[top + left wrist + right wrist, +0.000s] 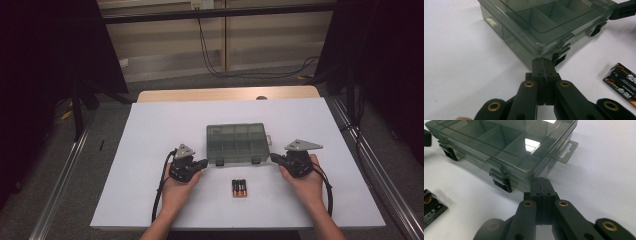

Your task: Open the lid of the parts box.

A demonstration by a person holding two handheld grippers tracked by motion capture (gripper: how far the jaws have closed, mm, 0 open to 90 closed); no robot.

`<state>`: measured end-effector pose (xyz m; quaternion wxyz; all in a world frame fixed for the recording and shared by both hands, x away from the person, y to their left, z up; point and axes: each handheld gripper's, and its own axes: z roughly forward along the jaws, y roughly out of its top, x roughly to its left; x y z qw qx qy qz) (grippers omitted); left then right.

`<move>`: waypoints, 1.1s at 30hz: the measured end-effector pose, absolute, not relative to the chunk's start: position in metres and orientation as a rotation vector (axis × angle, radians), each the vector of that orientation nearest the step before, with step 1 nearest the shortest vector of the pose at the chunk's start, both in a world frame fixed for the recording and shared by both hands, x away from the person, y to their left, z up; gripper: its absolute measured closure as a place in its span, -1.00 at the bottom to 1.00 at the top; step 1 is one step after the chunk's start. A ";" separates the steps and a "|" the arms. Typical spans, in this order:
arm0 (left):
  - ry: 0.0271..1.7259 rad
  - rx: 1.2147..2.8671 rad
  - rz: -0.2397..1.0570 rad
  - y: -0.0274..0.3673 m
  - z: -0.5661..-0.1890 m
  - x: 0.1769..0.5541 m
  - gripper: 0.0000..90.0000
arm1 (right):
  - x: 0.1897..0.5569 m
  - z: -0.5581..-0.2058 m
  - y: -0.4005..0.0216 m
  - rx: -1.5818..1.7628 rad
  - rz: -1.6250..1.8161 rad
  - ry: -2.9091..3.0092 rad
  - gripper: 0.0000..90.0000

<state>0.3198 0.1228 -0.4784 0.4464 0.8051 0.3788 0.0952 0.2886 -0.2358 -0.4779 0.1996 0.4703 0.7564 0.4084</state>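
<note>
Between closed left hand-held gripper (204, 162) and closed right hand-held gripper (273, 157): organizer box (236, 143); batteries (239, 188) just below.

No readable text anywhere. The battery pack (622, 83), lying just beside the grey compartment box (544, 22), carries red-and-gold print on its black wrap: a round emblem and a few characters, too blurred to make out. In the high view the pack (239, 188) shows only orange and black bands. Box lid and walls are unmarked; its hang tab (564, 151) is blank.
</note>
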 end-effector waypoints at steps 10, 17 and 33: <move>0.986 1.992 0.254 0.123 -0.479 0.321 1.00 | 0.289 -0.479 -0.235 1.311 1.152 2.119 1.00; 0.981 1.966 0.230 0.126 -0.479 0.323 1.00 | 0.289 -0.479 -0.235 1.310 1.149 2.124 1.00; 0.952 1.922 0.210 0.128 -0.477 0.322 1.00 | 0.288 -0.476 -0.234 1.276 1.175 2.112 1.00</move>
